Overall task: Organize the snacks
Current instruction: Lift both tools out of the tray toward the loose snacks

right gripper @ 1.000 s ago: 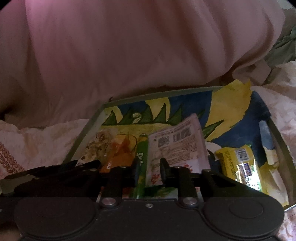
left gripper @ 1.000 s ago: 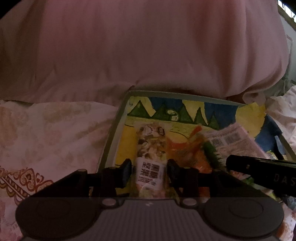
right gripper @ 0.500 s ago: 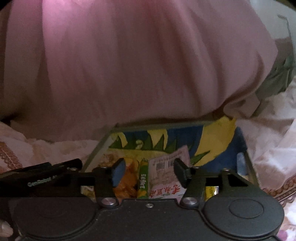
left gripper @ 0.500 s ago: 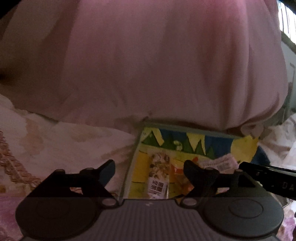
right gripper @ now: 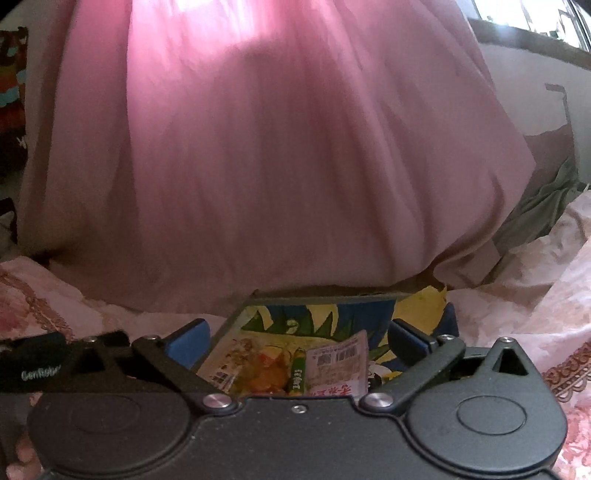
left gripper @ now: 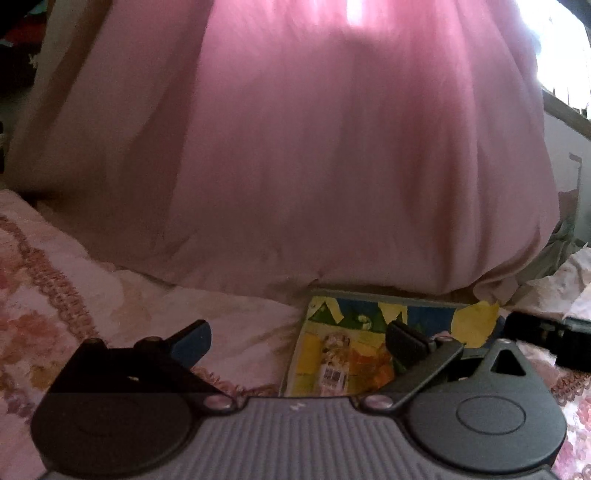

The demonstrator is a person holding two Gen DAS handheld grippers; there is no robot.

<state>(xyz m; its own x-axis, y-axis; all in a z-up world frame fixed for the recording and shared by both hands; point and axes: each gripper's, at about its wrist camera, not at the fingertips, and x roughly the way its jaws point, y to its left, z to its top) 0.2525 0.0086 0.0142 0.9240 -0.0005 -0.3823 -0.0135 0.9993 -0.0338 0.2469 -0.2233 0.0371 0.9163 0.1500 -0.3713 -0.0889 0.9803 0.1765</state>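
A bedroom in a home: flowered bedsheet (left gripper: 110, 306) at lower left, pink curtain (left gripper: 332, 147) filling the middle, window (right gripper: 535, 18) at upper right.

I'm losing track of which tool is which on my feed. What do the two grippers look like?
Both share one build: black linkage arms with silver pivot screws, two round black discs at the base, and blue pads on the jaws. The left gripper has a grey ribbed body. The right gripper has a smooth black body. White lettering marks the black bar at the left edge of the right view.

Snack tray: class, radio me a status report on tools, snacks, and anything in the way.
Left tool and right tool open, holding nothing. Snack packets lying in tray. Pink bedding bulges behind tray; nothing blocking.
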